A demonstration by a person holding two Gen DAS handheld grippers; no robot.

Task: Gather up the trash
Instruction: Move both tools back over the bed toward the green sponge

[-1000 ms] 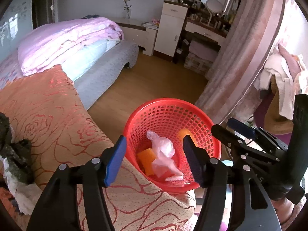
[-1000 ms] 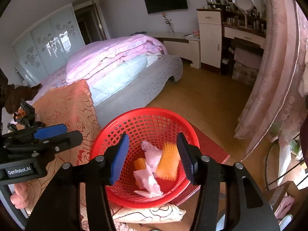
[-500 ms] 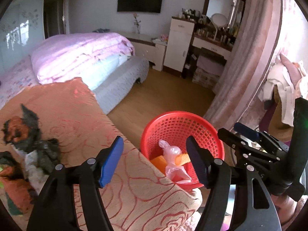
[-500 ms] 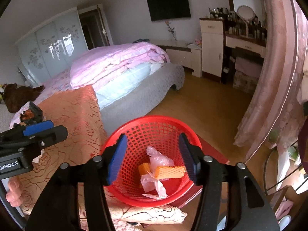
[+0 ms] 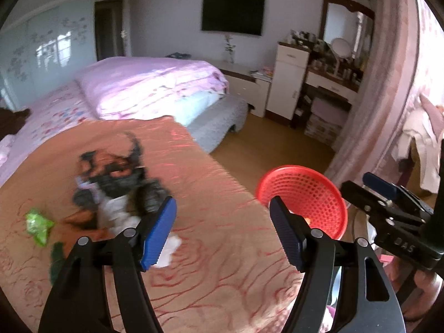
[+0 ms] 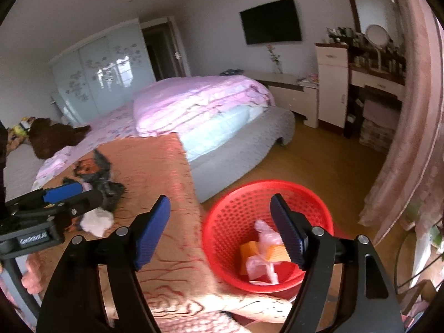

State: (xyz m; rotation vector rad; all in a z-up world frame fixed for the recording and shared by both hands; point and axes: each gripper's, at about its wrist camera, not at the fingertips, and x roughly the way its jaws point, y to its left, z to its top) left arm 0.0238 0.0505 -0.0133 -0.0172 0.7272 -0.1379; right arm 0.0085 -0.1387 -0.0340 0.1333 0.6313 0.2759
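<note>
The left gripper (image 5: 223, 233) stands wide apart and holds nothing; its blue pads (image 5: 158, 233) frame the cloth-covered surface (image 5: 211, 272), not the basket. I think it is aimed there because the remaining trash lies on this side. Just behind its left pad there is a crumpled white tissue (image 5: 169, 249), partly hidden by the pad. A little farther lies a dark heap (image 5: 116, 183) of wrappers, too blurred to name its parts, and near the left edge a green wrapper (image 5: 38, 226) lies apart from the heap.

The right gripper (image 6: 220, 233) is also wide and empty. It hangs over the border between the cloth and the red basket (image 6: 222, 222), so its right finger covers part of the basket inside. The basket stands on the floor, just beside the edge of the covered surface and lower than it, probably so that items can be dropped into it with a short move. Inside it lie a pale pink plastic bag (image 6: 263, 236) and orange pieces (image 6: 248, 252), touching each other at the bottom.

Farther away are the bed (image 6: 199, 102) with a pink quilt, the dresser and the curtain, which have no part in the task.

My judgement is that the collecting is partly done, and the white tissue is the nearest next piece for the left gripper.
</note>
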